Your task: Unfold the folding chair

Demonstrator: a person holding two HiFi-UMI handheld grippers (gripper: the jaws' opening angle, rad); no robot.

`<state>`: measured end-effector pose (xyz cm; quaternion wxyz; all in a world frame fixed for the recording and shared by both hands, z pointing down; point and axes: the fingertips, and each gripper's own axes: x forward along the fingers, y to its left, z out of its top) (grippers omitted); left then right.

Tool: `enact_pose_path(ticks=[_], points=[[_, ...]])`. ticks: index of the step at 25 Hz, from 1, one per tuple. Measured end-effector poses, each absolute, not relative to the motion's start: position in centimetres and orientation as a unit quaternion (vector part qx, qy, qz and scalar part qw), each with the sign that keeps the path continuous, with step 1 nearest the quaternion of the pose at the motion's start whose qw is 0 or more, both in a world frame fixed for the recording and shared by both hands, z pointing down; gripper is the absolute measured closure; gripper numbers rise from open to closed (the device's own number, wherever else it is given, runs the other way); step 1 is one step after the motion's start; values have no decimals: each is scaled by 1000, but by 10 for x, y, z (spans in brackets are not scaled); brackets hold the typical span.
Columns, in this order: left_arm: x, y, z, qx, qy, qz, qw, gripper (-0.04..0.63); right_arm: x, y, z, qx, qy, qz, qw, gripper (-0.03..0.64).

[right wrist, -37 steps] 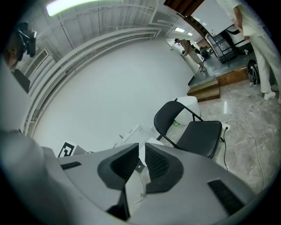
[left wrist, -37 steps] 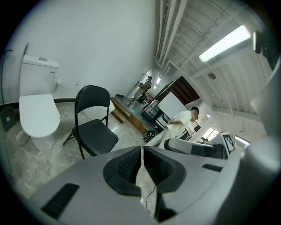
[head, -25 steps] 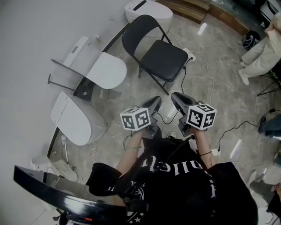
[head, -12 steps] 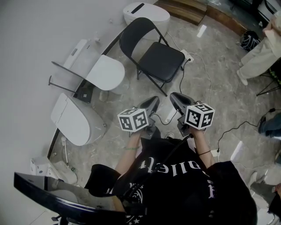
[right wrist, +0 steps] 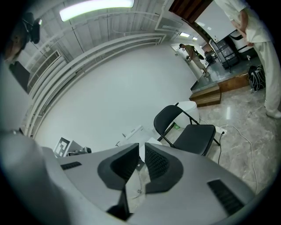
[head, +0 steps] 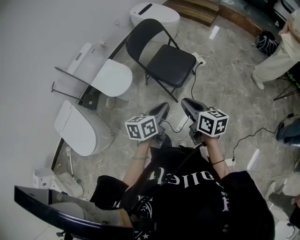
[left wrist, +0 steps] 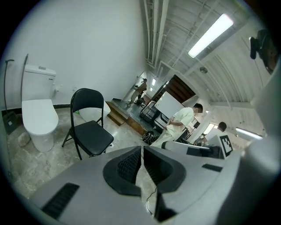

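Two tools, the left gripper (head: 165,107) and the right gripper (head: 185,102), are nearly closed and empty, well apart from the folding chair (head: 164,58), already open at the floor's (head: 234,108) wall edge, so a hard bump could probably knock it into the toilet (head: 157,11).

The head view looks steeply down over the person (head: 187,197); both gripper views look low and nearly level, and all three share the far folding chair (head: 174,65).
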<state>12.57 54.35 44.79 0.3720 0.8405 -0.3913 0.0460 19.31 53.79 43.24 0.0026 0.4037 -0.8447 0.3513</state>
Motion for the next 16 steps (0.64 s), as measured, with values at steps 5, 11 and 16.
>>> enact_pose_path(ticks=[5, 11, 16], points=[[124, 544, 450, 841, -388, 49, 373, 574, 190, 539, 437, 404, -841, 359, 5, 566], [117, 544, 453, 840, -388, 52, 376, 574, 187, 537, 440, 408, -838, 362, 4, 566], [110, 543, 455, 839, -389, 51, 377, 574, 183, 535, 444, 413, -836, 363, 7, 566]])
